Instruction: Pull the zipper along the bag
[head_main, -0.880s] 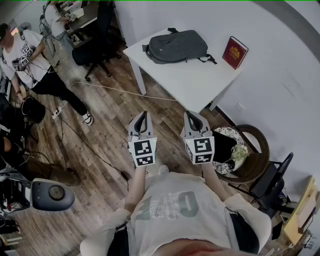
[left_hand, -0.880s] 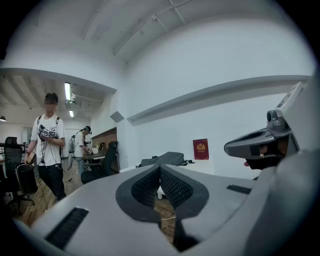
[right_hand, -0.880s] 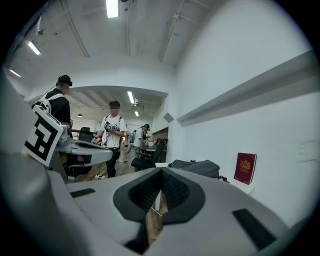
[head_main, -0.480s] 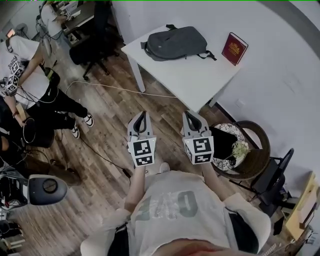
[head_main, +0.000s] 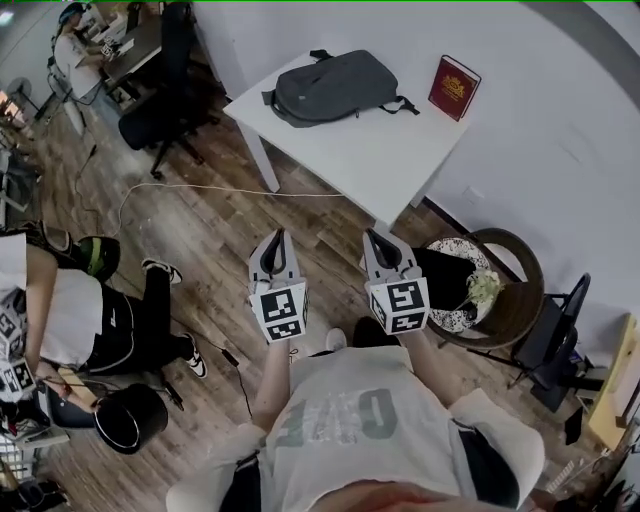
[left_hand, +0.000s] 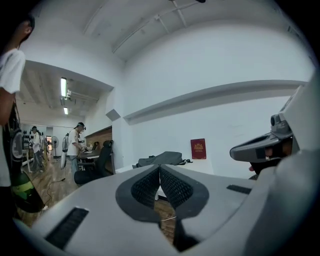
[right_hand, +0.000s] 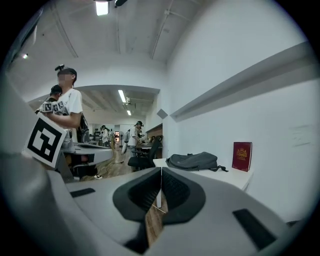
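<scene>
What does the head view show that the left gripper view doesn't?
Only the head view shows the round wicker chair by the wall and the wearer's own grey T-shirt. Only the left gripper view shows the ceiling lights and a close look at the left gripper, which is shut on nothing. Both show the grey backpack and the red book lying apart on the white table, well ahead of the gripper.

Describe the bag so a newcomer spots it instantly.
Find the white table against the wall. On its left part in the head view lies the bag, a dark grey backpack lying flat. Its only neighbour is a small red book standing against the wall.
</scene>
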